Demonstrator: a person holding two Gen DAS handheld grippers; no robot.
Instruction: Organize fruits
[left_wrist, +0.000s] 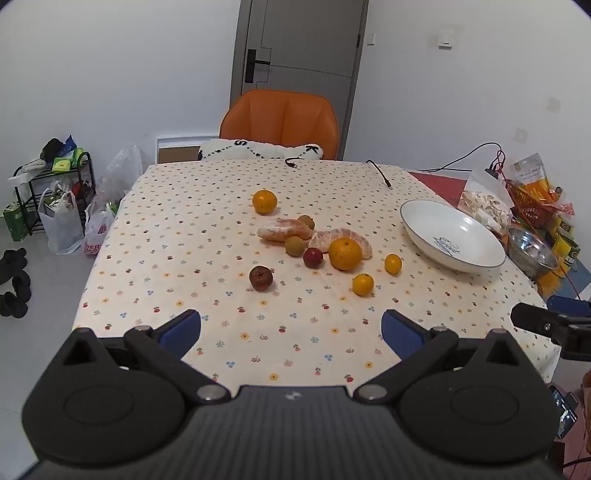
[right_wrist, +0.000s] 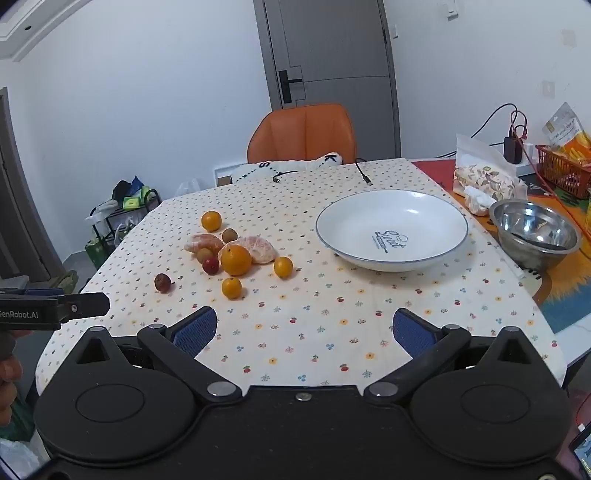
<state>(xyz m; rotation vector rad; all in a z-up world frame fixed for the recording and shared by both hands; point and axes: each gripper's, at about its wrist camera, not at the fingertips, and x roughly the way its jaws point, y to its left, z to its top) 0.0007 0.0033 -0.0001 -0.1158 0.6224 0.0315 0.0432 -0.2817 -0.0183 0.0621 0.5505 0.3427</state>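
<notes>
Several fruits lie loose mid-table: a large orange (left_wrist: 345, 253) (right_wrist: 236, 260), a far orange (left_wrist: 265, 201) (right_wrist: 211, 220), two small oranges (left_wrist: 362, 284) (left_wrist: 393, 264), two peeled tangerine pieces (left_wrist: 283, 229) (left_wrist: 334, 237), two longans (left_wrist: 294, 244), a red fruit (left_wrist: 313, 257) (right_wrist: 210, 264) and a brown fruit (left_wrist: 261, 278) (right_wrist: 163, 283). A white plate (left_wrist: 439, 225) (right_wrist: 424, 218) stands empty to their right. My left gripper (left_wrist: 291, 332) is open and empty above the near table edge. My right gripper (right_wrist: 304, 328) is open and empty, in front of the plate.
A steel bowl (right_wrist: 535, 229), snack bags (right_wrist: 484, 181) and a red basket (right_wrist: 563, 170) crowd the table's right side. Two cable ends (left_wrist: 380, 175) lie at the far edge. An orange chair (left_wrist: 280, 122) stands behind the table. A rack and bags (left_wrist: 55, 199) sit on the floor at left.
</notes>
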